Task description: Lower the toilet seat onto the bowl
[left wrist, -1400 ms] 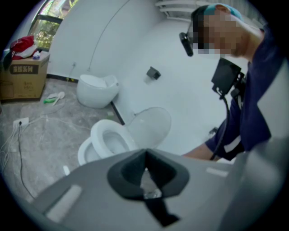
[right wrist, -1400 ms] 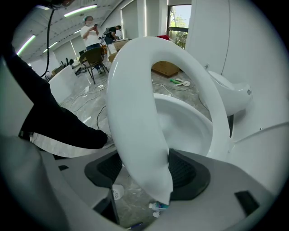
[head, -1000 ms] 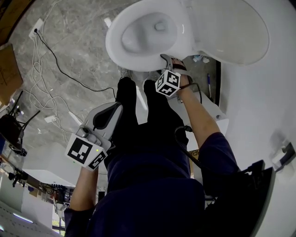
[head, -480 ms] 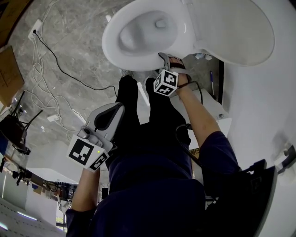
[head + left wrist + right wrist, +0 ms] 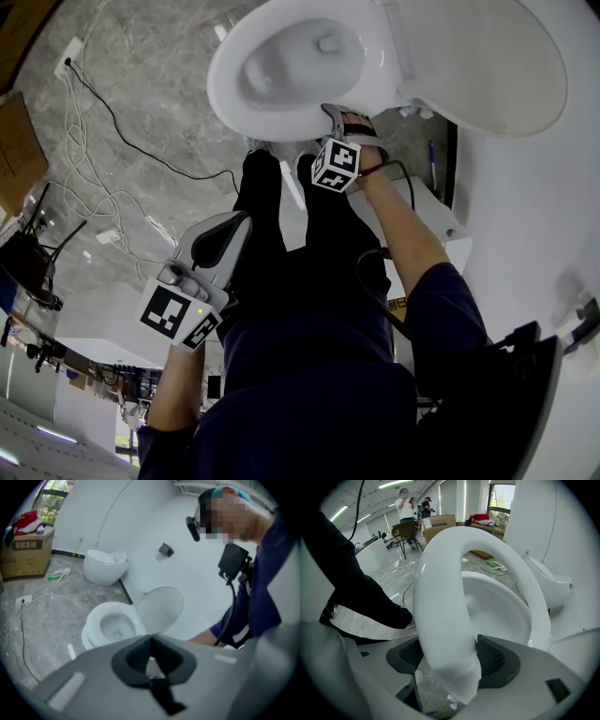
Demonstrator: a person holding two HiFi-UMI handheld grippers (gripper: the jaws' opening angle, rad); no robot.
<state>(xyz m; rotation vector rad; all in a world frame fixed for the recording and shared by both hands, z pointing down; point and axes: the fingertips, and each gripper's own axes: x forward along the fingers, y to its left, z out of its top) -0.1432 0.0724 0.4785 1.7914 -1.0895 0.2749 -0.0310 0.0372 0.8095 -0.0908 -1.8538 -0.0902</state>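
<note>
Pinching glossy white oval toilet seat (image 5: 440, 597), right gripper (image 5: 450, 654) ribbed black fingers (image 5: 494, 658) on rim, left gripper (image 5: 151, 640) fingers pressed together

**Legible text, brands, numbers:** none can be read in any view.

**Item 1.** Cardboard box (image 5: 27, 550), left gripper view. One line of dark bold print runs across the front face. It is too blurred to make out the characters.

**Item 2.** Left marker cube (image 5: 175, 314), on the left gripper (image 5: 234, 225), head view. Black-and-white square code markers on the visible faces. These are patterns only, with no letters or numerals.

**Item 3.** Right marker cube (image 5: 337, 165), on the right gripper (image 5: 336, 117), head view. Same kind of square code markers, with no letters or numerals.
</note>
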